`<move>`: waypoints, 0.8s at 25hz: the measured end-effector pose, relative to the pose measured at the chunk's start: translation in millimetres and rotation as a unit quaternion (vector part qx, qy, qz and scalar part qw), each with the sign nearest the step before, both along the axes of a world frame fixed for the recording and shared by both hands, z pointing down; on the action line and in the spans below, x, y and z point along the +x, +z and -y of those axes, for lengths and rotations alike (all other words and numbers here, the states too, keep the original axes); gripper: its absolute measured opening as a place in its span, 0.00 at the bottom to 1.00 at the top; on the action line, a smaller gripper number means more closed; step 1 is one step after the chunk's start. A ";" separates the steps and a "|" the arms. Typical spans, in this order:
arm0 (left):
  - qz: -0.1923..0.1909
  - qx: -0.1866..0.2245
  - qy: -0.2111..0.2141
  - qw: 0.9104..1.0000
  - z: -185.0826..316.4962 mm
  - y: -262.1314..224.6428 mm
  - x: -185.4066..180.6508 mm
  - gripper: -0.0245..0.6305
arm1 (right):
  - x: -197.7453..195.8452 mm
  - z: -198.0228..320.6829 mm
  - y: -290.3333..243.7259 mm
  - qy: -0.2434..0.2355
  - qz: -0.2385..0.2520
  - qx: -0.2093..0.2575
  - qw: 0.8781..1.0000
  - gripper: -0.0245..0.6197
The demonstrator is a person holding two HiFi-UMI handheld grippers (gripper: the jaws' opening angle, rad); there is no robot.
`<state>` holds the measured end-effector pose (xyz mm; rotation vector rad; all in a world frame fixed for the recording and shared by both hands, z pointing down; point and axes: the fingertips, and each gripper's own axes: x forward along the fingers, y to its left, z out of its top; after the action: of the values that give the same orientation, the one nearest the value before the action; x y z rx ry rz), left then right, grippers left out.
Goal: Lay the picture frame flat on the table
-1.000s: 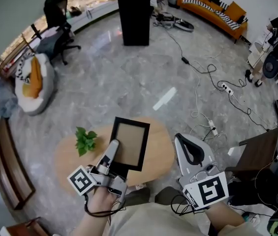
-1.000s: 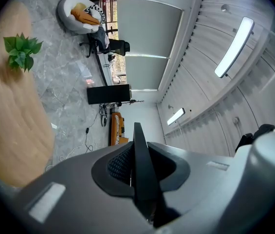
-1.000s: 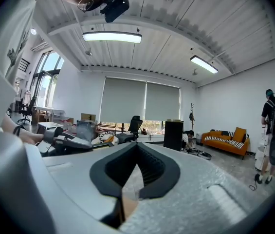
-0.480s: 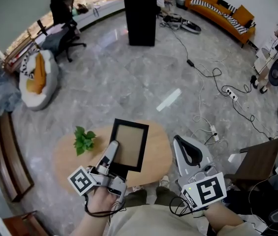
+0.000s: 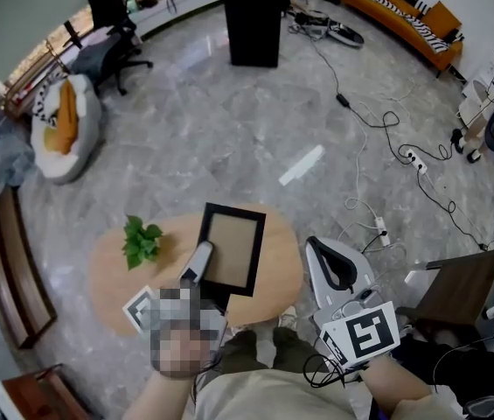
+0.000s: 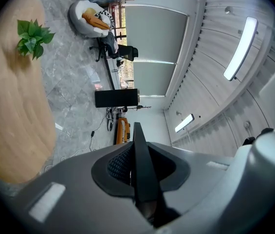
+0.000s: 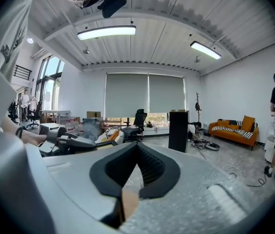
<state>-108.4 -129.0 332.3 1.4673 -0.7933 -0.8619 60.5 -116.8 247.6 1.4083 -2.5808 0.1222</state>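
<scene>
1. Head view showed the picture frame (image 5: 233, 250) over the 3 o'clock half of the round wooden table (image 5: 111, 283). Its face was turned up and nearly level. Whether its back already touched the wood could not be told.
2. The left gripper (image 5: 201, 257) was clenched on the frame's rim near its 7 o'clock corner. In the left gripper view the dark rim ran edge-on between the pads like a thin blade. Holding it by one edge, I judged, left the whole back free to meet the tabletop.
3. That view was rolled, with the table at 9 o'clock and the ceiling lights at 3 o'clock. This suited a wrist turned sideways to carry the frame flat rather than upright.
4. The right gripper (image 7: 137, 147) was clenched on nothing, its tips meeting. It hung off the table's edge, at 3 o'clock from the frame, probably kept clear because one grip was enough.
5. A small leafy plant (image 5: 141, 241) stood at 9 o'clock from the frame, apart from it. Working on the bare half likely avoided brushing it.
6. By my judgement, setting the frame fully down and letting go were not yet done.
</scene>
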 end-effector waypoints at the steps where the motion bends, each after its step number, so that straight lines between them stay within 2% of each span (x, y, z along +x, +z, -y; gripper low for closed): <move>1: -0.001 -0.001 0.001 1.000 2.9 4.1 1.9 0.17 | 0.5 2.3 3.9 0.000 -0.001 -0.003 1.000 0.04; 11: 0.009 -0.022 0.001 1.000 34.6 65.0 9.8 0.17 | 0.9 27.8 49.4 0.005 0.000 -0.028 1.000 0.04; 15: -0.011 -0.039 -0.009 0.999 48.6 98.5 7.7 0.17 | -6.9 38.1 77.1 0.007 0.002 -0.048 0.999 0.04; 20: -0.009 -0.053 -0.002 0.999 57.5 137.0 11.2 0.17 | -12.0 43.3 116.5 0.002 -0.003 -0.072 0.997 0.04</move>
<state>-97.2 -186.5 469.4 1.3631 -0.8165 -0.8232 48.5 -160.1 364.1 1.3592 -2.5092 0.2977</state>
